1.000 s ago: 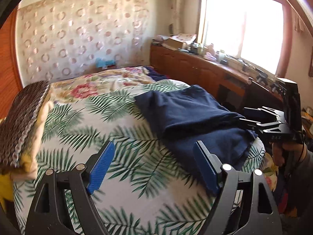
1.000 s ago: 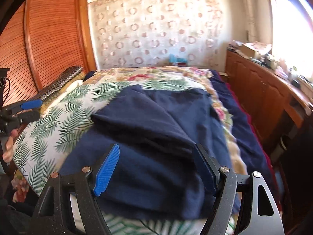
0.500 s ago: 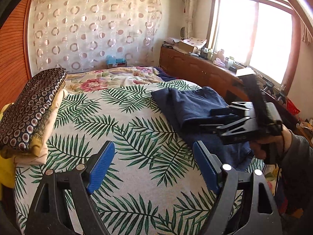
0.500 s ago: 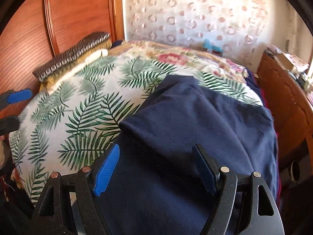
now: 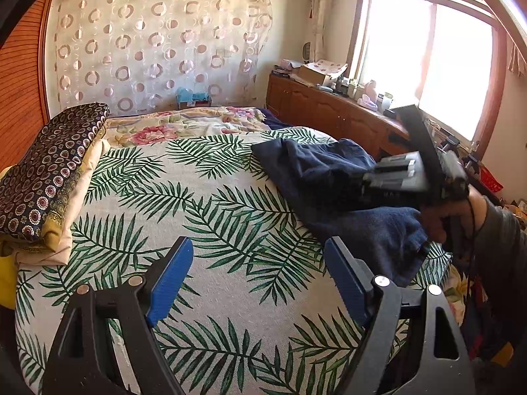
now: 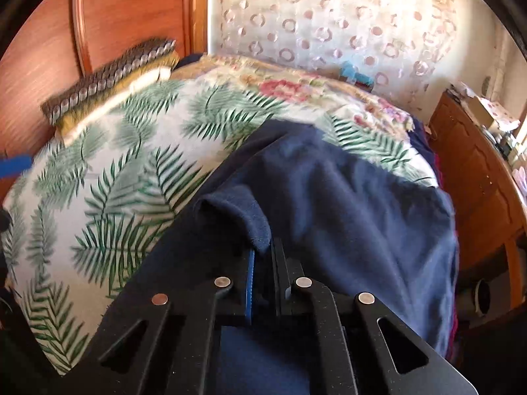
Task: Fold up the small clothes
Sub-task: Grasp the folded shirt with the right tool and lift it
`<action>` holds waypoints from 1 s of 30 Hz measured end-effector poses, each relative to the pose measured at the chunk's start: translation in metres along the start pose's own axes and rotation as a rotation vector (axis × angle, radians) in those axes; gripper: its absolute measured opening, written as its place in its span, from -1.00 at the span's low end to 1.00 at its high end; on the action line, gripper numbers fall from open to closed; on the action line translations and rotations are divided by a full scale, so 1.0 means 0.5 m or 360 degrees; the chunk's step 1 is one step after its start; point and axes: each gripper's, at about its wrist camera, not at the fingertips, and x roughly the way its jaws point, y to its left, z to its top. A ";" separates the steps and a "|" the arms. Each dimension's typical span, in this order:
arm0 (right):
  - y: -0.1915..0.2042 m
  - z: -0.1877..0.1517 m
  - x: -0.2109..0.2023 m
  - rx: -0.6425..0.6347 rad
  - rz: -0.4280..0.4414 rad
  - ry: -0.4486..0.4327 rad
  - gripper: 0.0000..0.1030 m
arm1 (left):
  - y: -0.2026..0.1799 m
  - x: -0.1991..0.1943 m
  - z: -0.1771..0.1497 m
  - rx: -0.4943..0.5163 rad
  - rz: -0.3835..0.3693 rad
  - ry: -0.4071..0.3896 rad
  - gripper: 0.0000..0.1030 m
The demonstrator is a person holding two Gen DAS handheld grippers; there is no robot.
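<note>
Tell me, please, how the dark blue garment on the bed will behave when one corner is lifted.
The dark blue garment is probably floppy: it lies in soft folds and bunches where the right hand-held gripper pinches it. It looks light, so the rest should trail and drag over the palm-leaf sheet rather than rise flat.

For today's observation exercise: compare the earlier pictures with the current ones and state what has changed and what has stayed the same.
The right gripper has swung in over the navy garment and its jaws have just closed, pinching a fold of the cloth, which now bunches up at the pads. The left gripper stays open and empty above the palm-leaf bedspread. The folded patterned stack has not moved.
</note>
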 end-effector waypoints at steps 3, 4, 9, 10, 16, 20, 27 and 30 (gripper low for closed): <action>-0.048 0.011 -0.039 0.0104 -0.0017 -0.0101 -0.84 | -0.006 0.004 -0.002 0.0001 -0.0011 0.0007 0.60; -0.067 0.018 -0.052 0.0137 -0.0045 -0.0136 -0.85 | -0.008 0.007 -0.003 0.0002 -0.0014 0.0010 0.60; -0.155 0.047 -0.072 0.0246 -0.0202 -0.0201 -0.87 | -0.015 0.014 -0.005 0.0009 -0.0028 0.0023 0.60; -0.174 0.053 -0.069 0.0266 -0.0241 -0.0201 -0.87 | -0.017 0.016 -0.006 0.0010 -0.0031 0.0025 0.60; -0.224 0.075 -0.019 0.0373 -0.0388 -0.0215 -0.88 | -0.025 0.022 -0.010 0.0022 -0.0031 0.0041 0.60; -0.245 0.093 0.027 0.0417 -0.0475 -0.0167 -0.88 | -0.026 0.025 -0.012 0.0017 -0.0031 0.0046 0.60; -0.258 0.125 0.061 0.0574 -0.0647 -0.0062 -0.82 | -0.031 0.031 -0.017 0.0024 -0.0036 0.0062 0.60; -0.238 0.122 0.051 0.0563 -0.0543 -0.0087 -0.70 | -0.034 0.033 -0.017 0.0026 -0.0039 0.0063 0.60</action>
